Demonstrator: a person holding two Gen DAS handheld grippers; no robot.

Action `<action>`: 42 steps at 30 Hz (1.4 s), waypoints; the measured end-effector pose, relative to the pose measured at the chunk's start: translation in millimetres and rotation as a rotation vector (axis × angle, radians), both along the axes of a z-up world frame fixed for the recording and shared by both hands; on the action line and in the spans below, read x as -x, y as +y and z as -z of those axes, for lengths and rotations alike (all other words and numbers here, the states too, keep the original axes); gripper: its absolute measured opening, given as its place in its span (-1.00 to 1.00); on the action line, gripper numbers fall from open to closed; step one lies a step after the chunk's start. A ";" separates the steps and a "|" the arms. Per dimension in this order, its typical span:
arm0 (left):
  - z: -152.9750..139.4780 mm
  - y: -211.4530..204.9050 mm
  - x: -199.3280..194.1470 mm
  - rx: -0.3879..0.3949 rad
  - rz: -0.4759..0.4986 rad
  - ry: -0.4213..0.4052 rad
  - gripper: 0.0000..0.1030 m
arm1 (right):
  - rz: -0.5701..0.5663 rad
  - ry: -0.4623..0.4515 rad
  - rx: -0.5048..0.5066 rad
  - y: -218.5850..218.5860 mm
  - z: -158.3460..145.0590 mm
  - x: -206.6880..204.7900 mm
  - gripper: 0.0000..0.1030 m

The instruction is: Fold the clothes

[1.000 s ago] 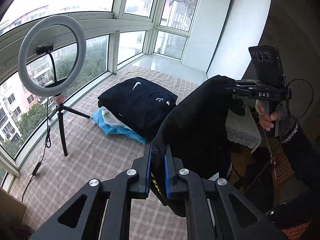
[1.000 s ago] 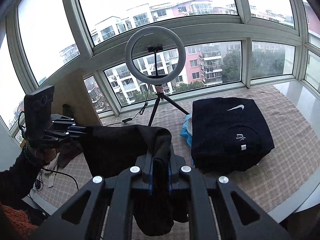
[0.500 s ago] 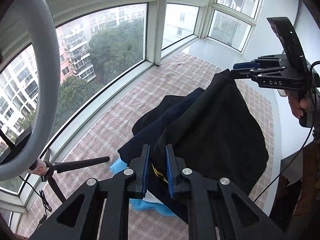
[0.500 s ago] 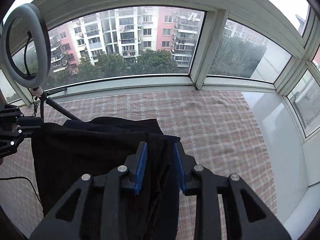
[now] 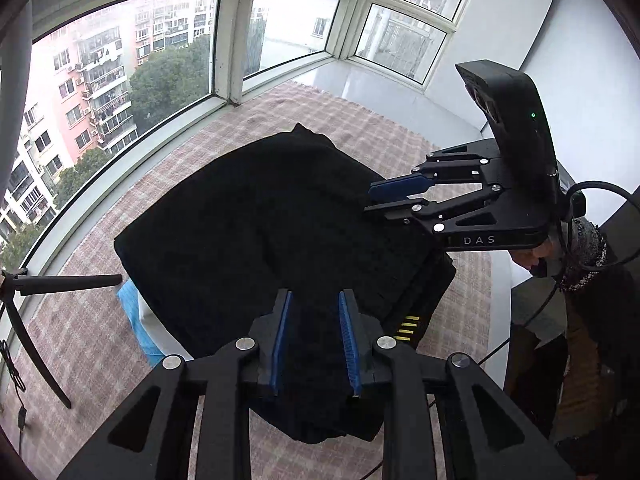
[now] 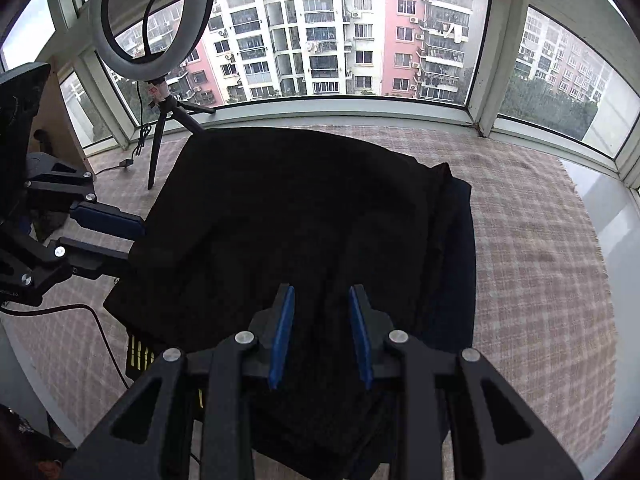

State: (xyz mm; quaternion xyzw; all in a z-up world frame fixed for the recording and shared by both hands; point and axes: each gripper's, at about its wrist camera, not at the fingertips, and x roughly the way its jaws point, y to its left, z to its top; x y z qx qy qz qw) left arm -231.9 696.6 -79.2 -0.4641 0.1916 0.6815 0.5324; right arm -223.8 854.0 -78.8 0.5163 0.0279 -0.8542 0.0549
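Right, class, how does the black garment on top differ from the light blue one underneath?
The black garment is dark and lies on top; the light blue garment is pale and lies near the bottom. The black garment shows its whole upper face; the light blue garment shows only an edge. Both rest in one pile on the checked cloth.

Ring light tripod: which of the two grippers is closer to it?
Left. The left gripper sits beside the ring light tripod; the right gripper is across the black garment from it.
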 end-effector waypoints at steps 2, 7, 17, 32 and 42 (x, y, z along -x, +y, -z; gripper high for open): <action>11.0 -1.7 -11.0 0.051 -0.010 -0.013 -0.50 | 0.021 -0.045 -0.040 4.2 7.0 -12.1 -0.43; -21.0 -53.7 -25.9 -0.015 -0.157 0.006 -0.47 | 0.183 0.068 0.050 18.0 -47.5 -58.2 0.03; -73.6 -180.1 -83.5 -0.082 -0.393 0.156 0.23 | 0.378 0.238 -0.038 -110.3 -91.6 -163.4 0.29; -87.2 -338.2 -200.3 -0.090 -0.415 0.243 0.45 | 0.645 0.327 -0.042 -263.3 -100.9 -305.8 0.30; -84.5 -436.2 -246.4 -0.141 -0.437 0.155 0.48 | 0.591 0.349 -0.091 -368.5 -109.8 -365.4 0.35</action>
